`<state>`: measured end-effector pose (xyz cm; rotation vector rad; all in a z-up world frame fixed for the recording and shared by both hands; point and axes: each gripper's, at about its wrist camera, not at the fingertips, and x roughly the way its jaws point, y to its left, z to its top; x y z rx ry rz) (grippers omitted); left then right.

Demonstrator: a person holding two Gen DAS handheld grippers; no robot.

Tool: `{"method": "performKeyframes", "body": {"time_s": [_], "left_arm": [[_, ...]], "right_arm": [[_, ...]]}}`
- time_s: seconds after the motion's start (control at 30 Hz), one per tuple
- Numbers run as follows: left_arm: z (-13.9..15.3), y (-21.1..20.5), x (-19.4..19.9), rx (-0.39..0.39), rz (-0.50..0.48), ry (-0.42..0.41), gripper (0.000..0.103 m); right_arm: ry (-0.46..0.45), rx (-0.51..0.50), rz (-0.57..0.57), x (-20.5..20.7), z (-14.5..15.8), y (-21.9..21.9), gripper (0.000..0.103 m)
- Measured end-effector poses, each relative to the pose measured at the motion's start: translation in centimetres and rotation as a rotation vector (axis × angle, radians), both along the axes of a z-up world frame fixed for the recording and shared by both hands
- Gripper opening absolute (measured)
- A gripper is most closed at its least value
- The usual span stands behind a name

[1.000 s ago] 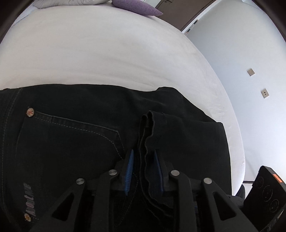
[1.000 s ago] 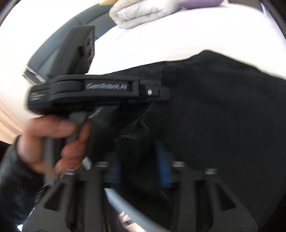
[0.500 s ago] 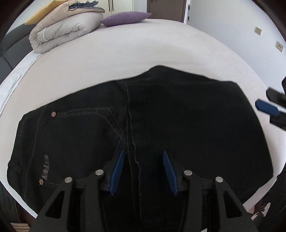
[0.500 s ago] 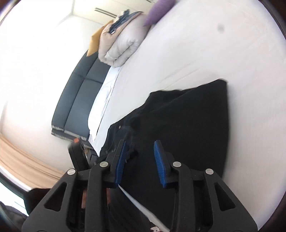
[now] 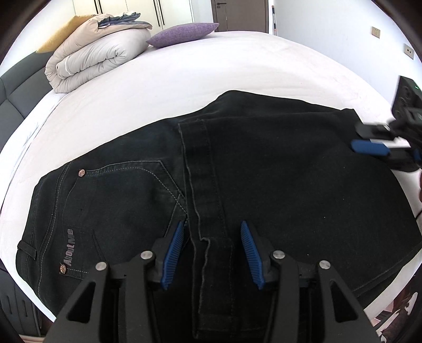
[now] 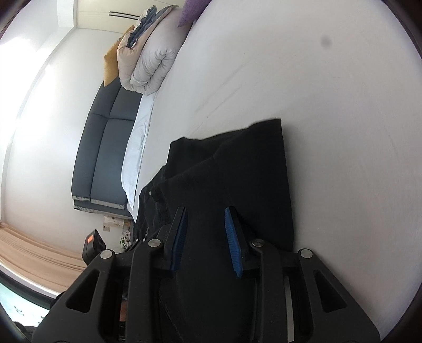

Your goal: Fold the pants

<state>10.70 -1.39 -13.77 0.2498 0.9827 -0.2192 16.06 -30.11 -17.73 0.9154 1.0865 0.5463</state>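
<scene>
pants [image 5: 263,179] flat on bed [image 5: 200,71], folded over, pocket side left | left gripper [image 5: 212,250] jaws wide apart over hem seam, nothing held | right gripper [image 6: 206,238] jaws apart over pants' right end, nothing held

1. Big white-sheeted bed [image 5: 200,68] fills most of both views.
2. At its far end sits a rolled-up beige and white duvet [image 5: 92,55], with a mustard-yellow cushion [image 5: 56,39] behind it and a purple fabric pillow [image 5: 184,33] just beside it.
3. Dark grey padded headboard [image 6: 105,147] runs along that end.
4. Plain white walls [image 5: 329,31], a brown wooden door [image 5: 240,13], white wardrobe doors [image 5: 126,8].
5. Strong daylight washes out the wall near the beige curtain [image 6: 34,253].
</scene>
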Motion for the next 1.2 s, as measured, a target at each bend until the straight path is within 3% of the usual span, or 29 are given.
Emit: {"method": "performKeyframes", "body": {"time_s": [0.5, 0.63, 0.73, 0.87, 0.93, 1.07, 1.2], "left_arm": [[0.0, 0.4, 0.4, -0.012, 0.009, -0.004, 0.049], [0.3, 1.2, 0.3, -0.066, 0.026, 0.0, 0.048], [1.2, 3.7, -0.1, -0.209, 0.057, 0.019, 0.049], [3.9, 10.2, -2.9, -0.421, 0.213, -0.093, 0.082], [4.8, 14.7, -4.6, -0.548, 0.331, -0.156, 0.092], [4.0, 23.1, -7.2, -0.728, 0.585, -0.198, 0.094], [0.6, 28.8, -9.2, -0.973, 0.761, -0.176, 0.094]], "right_arm": [[0.038, 0.036, 0.133, -10.8, 0.9, 4.5, 0.027], [0.036, 0.044, 0.123, -12.0, 0.4, 4.5, 0.027], [0.036, 0.031, 0.115, -12.4, 0.5, 4.5, 0.026], [0.022, 0.038, 0.107, -12.7, 0.2, 4.4, 0.026], [0.018, 0.04, 0.098, -13.0, 0.1, 4.5, 0.026], [0.013, 0.036, 0.086, -13.3, 0.2, 4.4, 0.028], [0.005, 0.034, 0.062, -13.6, 0.5, 4.4, 0.028]]}}
